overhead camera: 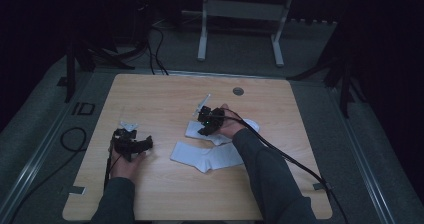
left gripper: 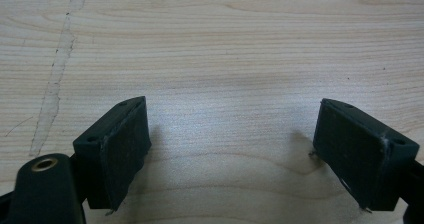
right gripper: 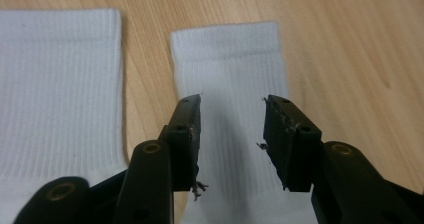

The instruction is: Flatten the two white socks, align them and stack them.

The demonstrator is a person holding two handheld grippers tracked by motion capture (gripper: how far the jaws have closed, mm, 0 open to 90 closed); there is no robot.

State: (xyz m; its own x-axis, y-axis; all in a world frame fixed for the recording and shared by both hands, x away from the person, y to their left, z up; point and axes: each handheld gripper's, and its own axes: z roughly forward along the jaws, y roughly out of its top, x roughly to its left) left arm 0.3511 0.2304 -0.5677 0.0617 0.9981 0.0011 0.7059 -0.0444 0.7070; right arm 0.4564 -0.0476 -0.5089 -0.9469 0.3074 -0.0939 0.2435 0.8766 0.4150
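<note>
**On the table: two socks, two grippers**

On the wooden table (overhead camera: 150, 91), two white socks lie flat near the middle. The near sock (overhead camera: 205, 156) lies closer to the person; the far sock (overhead camera: 220, 134) lies just beyond it, partly under the right hand (overhead camera: 231, 125). In the right gripper view the two lie side by side, cuffs pointing away, with a narrow strip of bare wood between them: near sock (right gripper: 55, 84), far sock (right gripper: 230, 69). The right gripper (right gripper: 232, 134) hangs over the far sock, jaws partly apart above its ribbed leg and clamping nothing; whether the tips touch the cloth cannot be told. In the high view this gripper (overhead camera: 207, 121) sits above the far sock's left part. The left gripper (overhead camera: 131, 144) stays well apart from both socks, at the table's left. Its jaws stand wide apart over bare wood (left gripper: 225, 59), holding nothing.
</note>
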